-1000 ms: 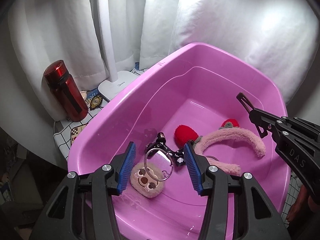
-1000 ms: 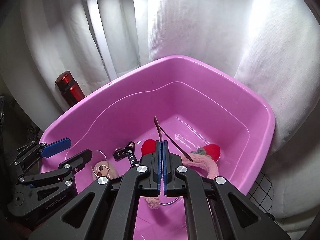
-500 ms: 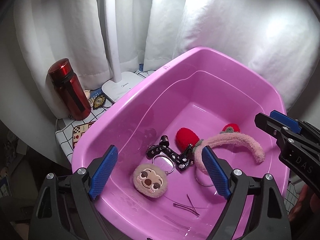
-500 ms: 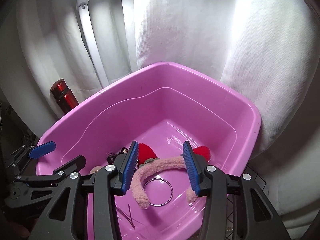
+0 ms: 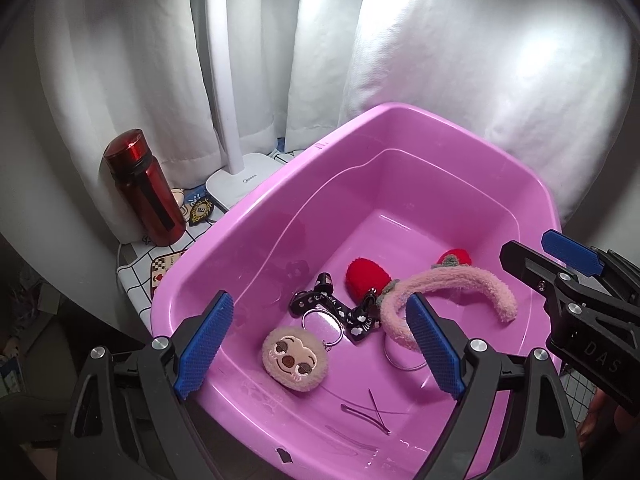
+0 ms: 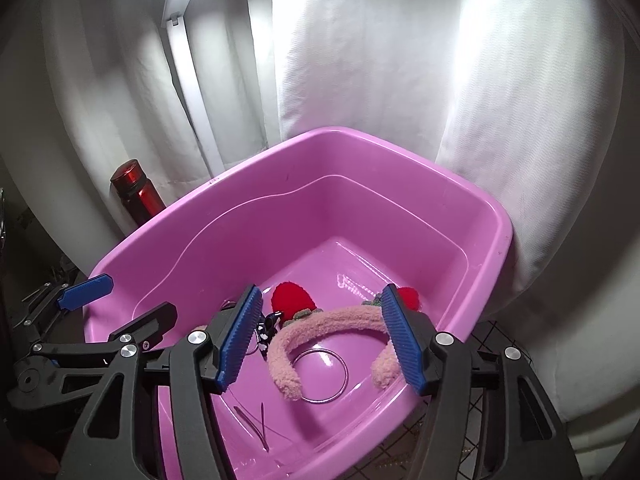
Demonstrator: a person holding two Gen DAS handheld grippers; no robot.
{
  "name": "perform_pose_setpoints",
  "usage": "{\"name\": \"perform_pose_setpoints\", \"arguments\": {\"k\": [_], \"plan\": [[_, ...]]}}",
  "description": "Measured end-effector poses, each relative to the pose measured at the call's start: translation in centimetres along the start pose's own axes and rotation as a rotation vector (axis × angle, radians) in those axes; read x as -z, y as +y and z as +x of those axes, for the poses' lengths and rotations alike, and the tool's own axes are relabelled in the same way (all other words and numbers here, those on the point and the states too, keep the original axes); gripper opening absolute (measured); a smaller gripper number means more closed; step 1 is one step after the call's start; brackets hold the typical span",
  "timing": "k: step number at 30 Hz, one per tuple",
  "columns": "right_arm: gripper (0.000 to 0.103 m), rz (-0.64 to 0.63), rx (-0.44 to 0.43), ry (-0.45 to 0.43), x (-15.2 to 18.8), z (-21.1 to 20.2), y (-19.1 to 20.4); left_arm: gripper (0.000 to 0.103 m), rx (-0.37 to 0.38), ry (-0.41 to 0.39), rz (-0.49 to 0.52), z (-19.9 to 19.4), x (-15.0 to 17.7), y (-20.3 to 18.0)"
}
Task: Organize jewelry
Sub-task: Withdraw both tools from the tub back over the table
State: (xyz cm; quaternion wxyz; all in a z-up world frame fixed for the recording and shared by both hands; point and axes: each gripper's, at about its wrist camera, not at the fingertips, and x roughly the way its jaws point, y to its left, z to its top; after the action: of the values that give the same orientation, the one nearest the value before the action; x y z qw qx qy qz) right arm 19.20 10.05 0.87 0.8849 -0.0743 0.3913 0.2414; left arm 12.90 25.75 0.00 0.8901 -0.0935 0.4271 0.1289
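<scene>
A pink plastic basin [image 5: 400,128] [image 6: 400,152] holds a fuzzy pink headband [image 5: 460,280] [image 6: 320,320] with red pom-poms [image 5: 366,276], a plush face charm [image 5: 294,356] on a metal ring, a black strap [image 5: 340,308], a thin metal hoop [image 6: 324,376] and dark hairpins [image 5: 372,412] [image 6: 260,420]. My left gripper [image 5: 320,340] is open and empty, above the basin's near side. My right gripper [image 6: 320,340] is open and empty, above the headband.
A red bottle [image 5: 144,192] [image 6: 138,194] and a white lamp base [image 5: 244,180] stand on a checked cloth left of the basin. White curtains [image 5: 480,60] hang behind. A wire grid [image 6: 480,400] lies at the right.
The right gripper opened and dropped the hairpins into the basin. Both grippers pulled back and up, and the left one opened wider.
</scene>
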Motion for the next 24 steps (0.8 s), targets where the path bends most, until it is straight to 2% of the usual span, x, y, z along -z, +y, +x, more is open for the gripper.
{"name": "perform_pose_setpoints", "arguments": {"k": [15,24], "plan": [[0.067,0.032,0.006,-0.035,3.2,-4.7,-1.5,0.090,0.015,-0.033,0.003,-3.5,2.0,-1.6],[0.073,0.093,0.045,-0.064,8.9,-9.3,-4.5,0.094,0.081,-0.059,0.013,-6.3,4.0,-4.8]]}}
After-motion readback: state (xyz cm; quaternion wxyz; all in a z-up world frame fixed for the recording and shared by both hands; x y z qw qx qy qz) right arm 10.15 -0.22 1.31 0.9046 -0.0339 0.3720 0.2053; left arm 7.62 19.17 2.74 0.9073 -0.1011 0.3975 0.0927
